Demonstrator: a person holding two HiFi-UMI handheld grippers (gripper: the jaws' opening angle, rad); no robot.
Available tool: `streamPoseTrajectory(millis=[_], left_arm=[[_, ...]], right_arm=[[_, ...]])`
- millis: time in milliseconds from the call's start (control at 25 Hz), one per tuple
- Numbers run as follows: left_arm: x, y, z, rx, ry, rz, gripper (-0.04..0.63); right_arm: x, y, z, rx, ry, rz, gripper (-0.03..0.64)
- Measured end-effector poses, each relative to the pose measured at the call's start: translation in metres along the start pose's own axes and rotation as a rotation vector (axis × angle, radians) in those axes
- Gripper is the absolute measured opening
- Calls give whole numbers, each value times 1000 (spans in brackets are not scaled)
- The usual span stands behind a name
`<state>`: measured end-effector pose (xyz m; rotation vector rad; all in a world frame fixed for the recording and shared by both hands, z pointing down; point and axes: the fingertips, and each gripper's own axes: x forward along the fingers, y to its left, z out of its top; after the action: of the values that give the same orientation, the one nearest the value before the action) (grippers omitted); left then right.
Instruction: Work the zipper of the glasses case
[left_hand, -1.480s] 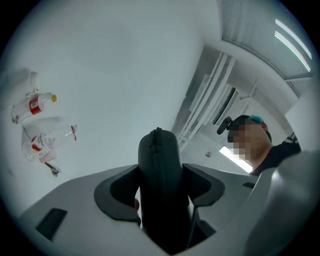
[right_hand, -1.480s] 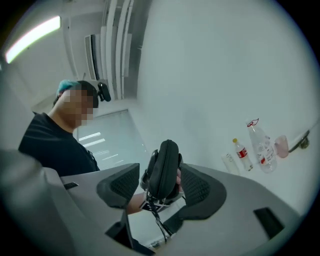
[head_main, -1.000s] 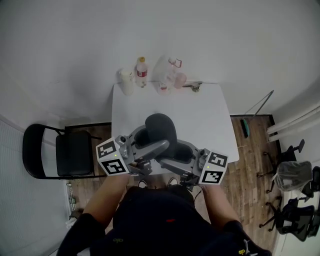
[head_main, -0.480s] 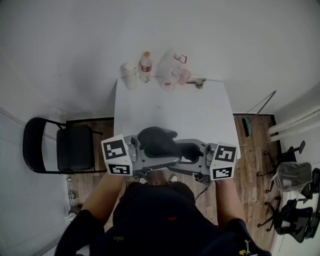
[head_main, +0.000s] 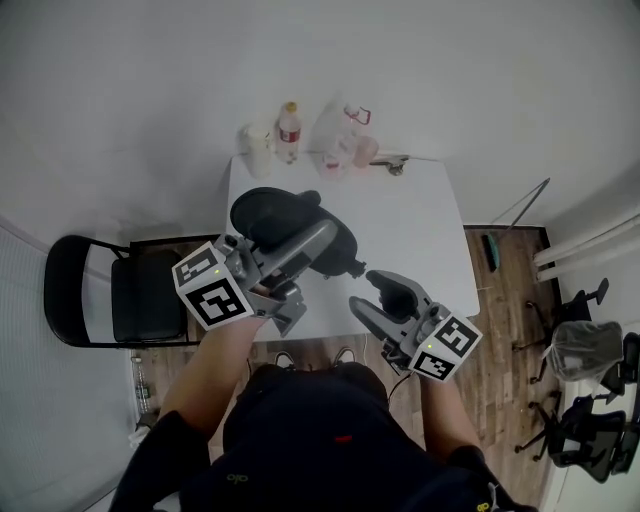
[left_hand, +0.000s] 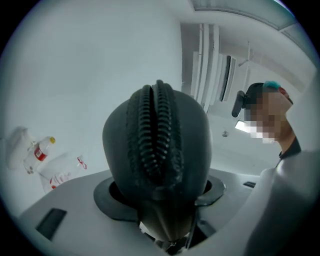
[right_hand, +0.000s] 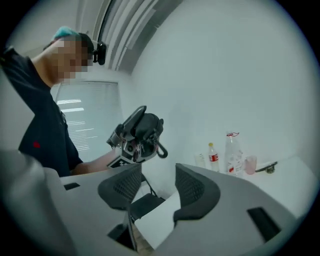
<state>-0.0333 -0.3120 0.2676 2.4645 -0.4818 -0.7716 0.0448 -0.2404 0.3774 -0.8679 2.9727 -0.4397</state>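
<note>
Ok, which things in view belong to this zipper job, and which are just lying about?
Job: black oval zip-up glasses case, clamped in the left tongs, jaws closing; right tongs, empty, jaws closing too.
Lying about: clear plastic bottle with red label, pale cup, pink cup, clear plastic bag, all at the white table's far edge; black folding chair beside it.
</note>
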Motion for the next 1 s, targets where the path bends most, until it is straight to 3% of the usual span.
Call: streamPoseTrajectory(millis=[80, 120, 320, 520, 600, 640, 840, 1000], left_arm=[[6, 2, 9, 19, -20, 24, 287], [8, 1, 10, 24, -24, 27, 287], [10, 1, 7, 51, -20, 40, 287], [8, 4, 7, 57, -43, 59, 287], [7, 4, 7, 57, -48, 67, 287], [7, 4, 7, 57, -49, 71, 287], [4, 8, 5, 75, -21, 100, 287], [-5, 17, -2, 47, 36, 90, 285]], right_arm=[[7, 0, -4, -33, -26, -70, 131], [12, 4, -4, -53, -37, -87, 115], [40, 13, 8, -126, -70, -106, 109], [53, 19, 24, -105, -97, -49, 96], [53, 20, 27, -116, -102, -64, 26], [52, 20, 28, -121, -100, -69, 21], [50, 11, 24, -173, -34, -117, 18], [47, -3, 22, -308, 40, -176, 18]])
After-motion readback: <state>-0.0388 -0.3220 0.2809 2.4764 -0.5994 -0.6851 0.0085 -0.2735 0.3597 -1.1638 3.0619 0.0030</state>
